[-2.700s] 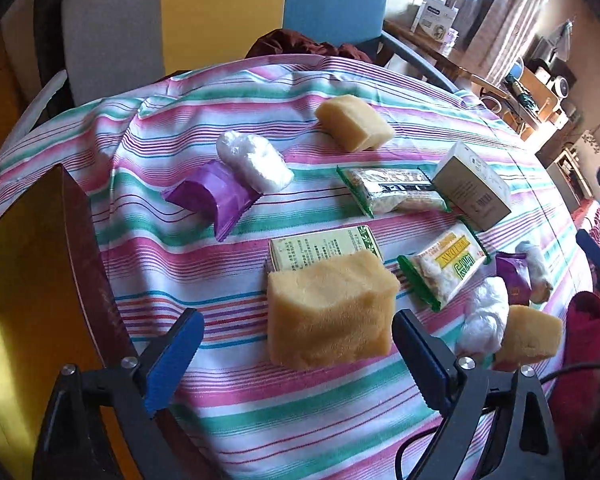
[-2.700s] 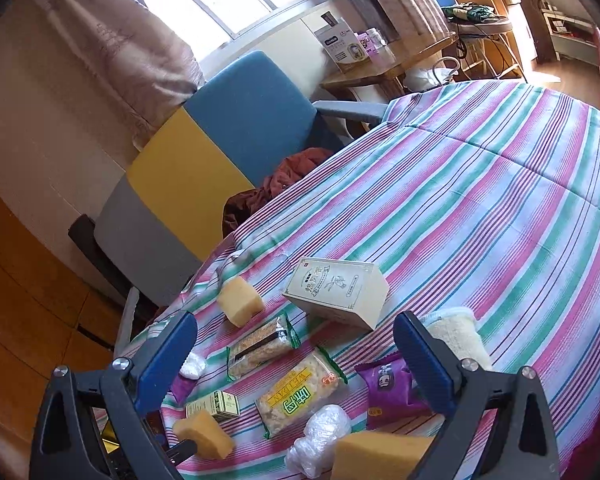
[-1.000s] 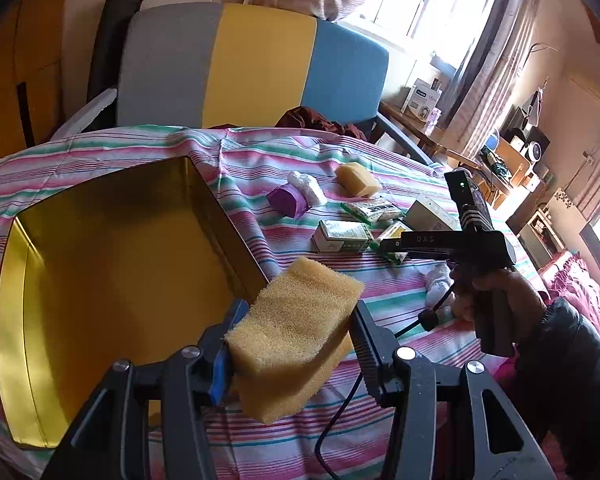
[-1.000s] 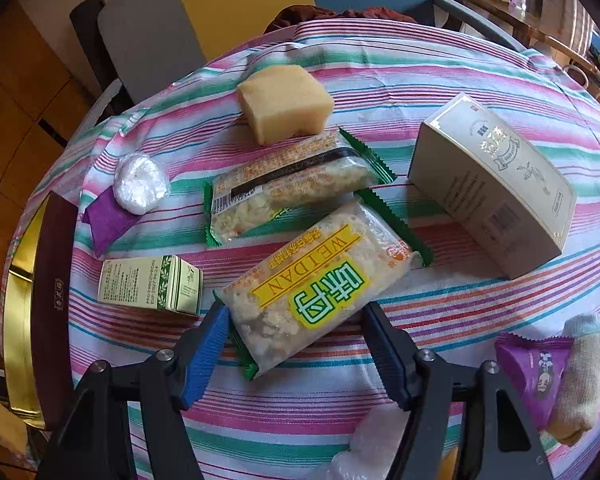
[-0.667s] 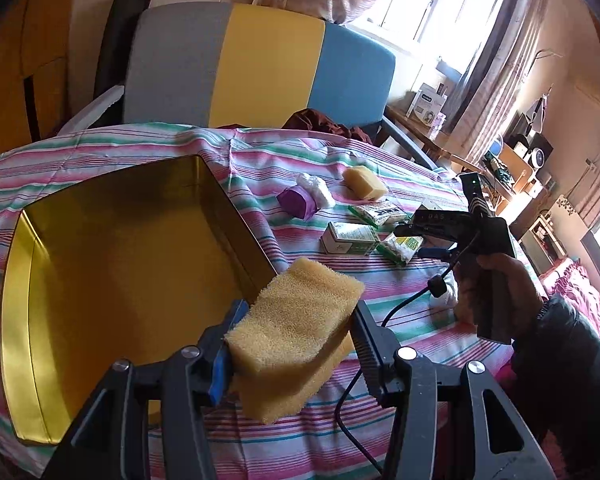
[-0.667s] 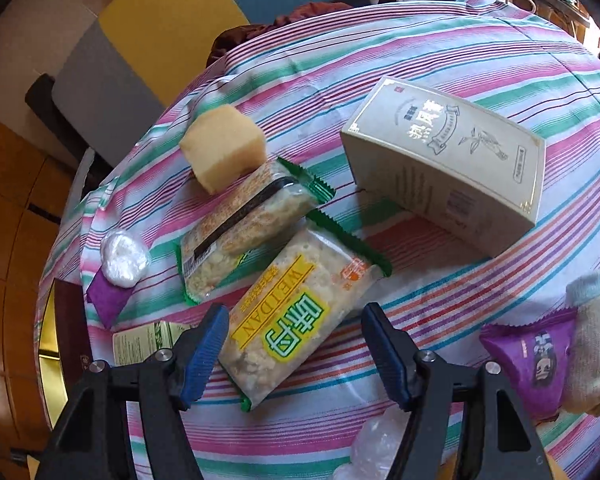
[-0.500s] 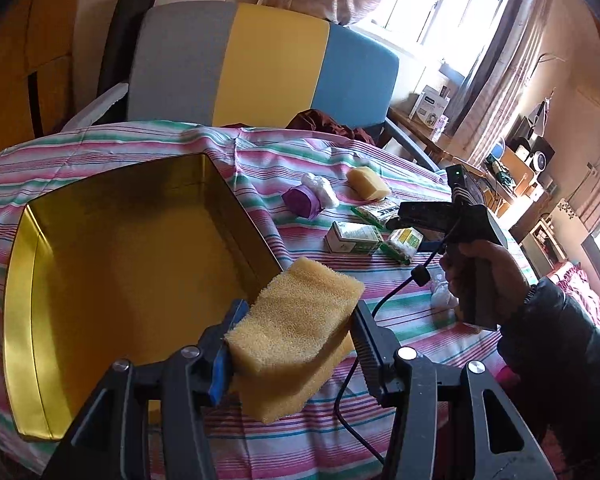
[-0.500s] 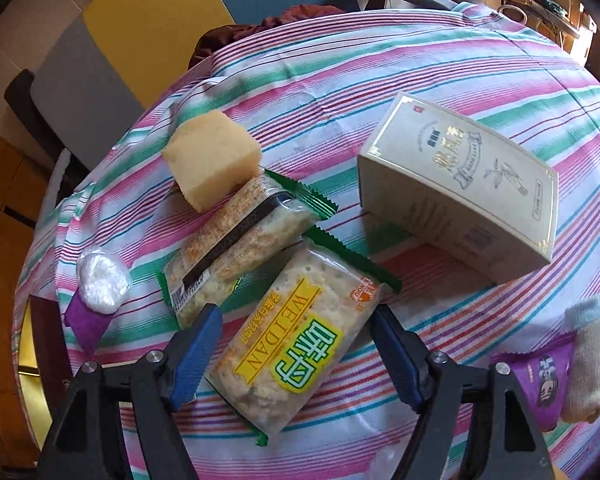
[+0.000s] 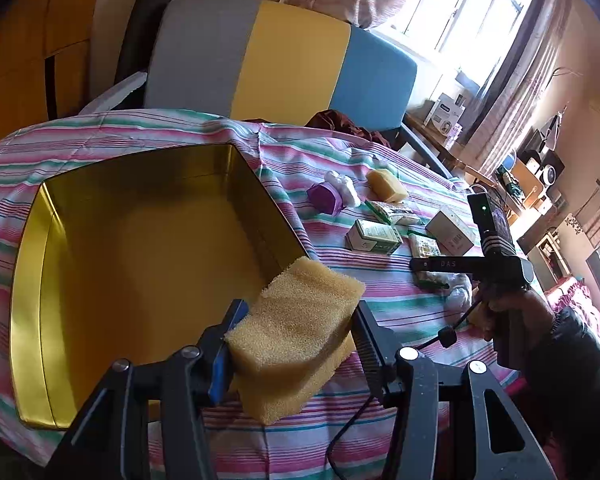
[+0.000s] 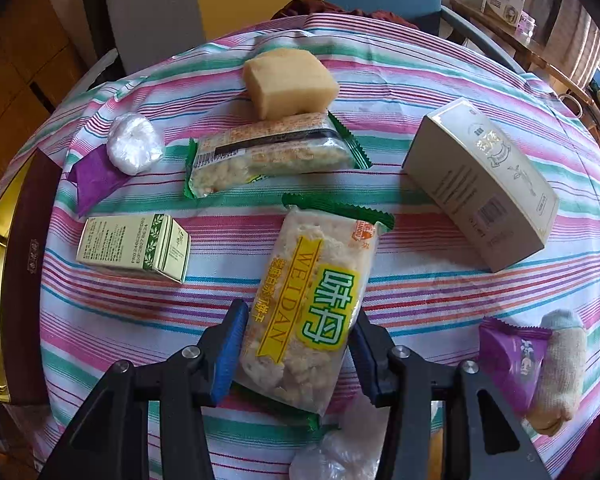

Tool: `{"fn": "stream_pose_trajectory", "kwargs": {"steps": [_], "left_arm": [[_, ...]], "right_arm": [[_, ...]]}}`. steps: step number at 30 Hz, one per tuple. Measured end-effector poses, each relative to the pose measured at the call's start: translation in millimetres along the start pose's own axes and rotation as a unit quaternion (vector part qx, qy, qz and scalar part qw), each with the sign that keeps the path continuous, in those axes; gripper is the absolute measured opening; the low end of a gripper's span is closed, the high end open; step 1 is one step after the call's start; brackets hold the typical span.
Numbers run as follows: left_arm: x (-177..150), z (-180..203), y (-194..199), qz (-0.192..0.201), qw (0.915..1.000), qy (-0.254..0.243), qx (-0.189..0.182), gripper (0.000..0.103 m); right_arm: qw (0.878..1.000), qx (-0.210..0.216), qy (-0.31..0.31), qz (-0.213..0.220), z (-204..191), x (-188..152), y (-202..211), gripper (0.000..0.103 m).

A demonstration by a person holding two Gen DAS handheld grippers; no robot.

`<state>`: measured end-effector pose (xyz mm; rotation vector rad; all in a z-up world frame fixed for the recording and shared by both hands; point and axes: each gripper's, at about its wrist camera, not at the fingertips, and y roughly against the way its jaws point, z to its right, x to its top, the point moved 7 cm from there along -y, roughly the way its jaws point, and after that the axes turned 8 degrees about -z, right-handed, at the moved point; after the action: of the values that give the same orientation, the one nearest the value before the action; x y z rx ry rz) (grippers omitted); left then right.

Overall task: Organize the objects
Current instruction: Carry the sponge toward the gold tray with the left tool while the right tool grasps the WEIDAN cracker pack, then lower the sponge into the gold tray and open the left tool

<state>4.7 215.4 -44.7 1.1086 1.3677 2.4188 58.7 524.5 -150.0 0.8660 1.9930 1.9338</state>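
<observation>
A: What is the left gripper (image 9: 296, 344) pinching?
B: A porous yellow sponge (image 9: 296, 340), lower centre, beside the gold tin (image 9: 32, 240).
A: And the right gripper (image 10: 296, 356)?
B: Its jaws are closing around the green-edged cracker packet (image 10: 311, 304), lower centre.

Snack packet's (image 10: 307, 312) lower end hidden between tongs; small box's (image 10: 134, 246) print illegible.

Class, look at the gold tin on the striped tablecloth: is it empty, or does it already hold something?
Empty. The left wrist view shows the gold tin with a bare floor; the yellow sponge is outside it, gripped in the left claw at its near corner.
</observation>
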Motion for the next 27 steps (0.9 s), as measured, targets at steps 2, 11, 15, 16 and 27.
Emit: {"fn": "stream_pose_trajectory", "kwargs": {"steps": [2,11,15,16,27], "left_arm": [[-1,-7,0,-0.001,1.0000,0.008,0.005,0.054],[13,-79,13,0.008,0.9963,0.065,0.056,0.053],[33,-126,10,0.007,0.9919,0.094,0.085,0.053],[40,-139,7,0.004,0.9902,0.103,0.095,0.054],[96,-223,-48,-0.027,0.9701,0.102,0.219,0.057]], "right_arm": [[1.000,-0.001,0.001,-0.001,1,-1,0,0.050],[1.000,-0.021,0.018,0.003,-4,2,-1,0.050],[0.999,-0.025,0.020,0.004,-5,-3,2,0.050],[0.999,-0.026,0.021,0.005,-5,-3,2,0.050],[0.999,-0.032,0.029,0.006,-9,-2,1,0.050]]}}
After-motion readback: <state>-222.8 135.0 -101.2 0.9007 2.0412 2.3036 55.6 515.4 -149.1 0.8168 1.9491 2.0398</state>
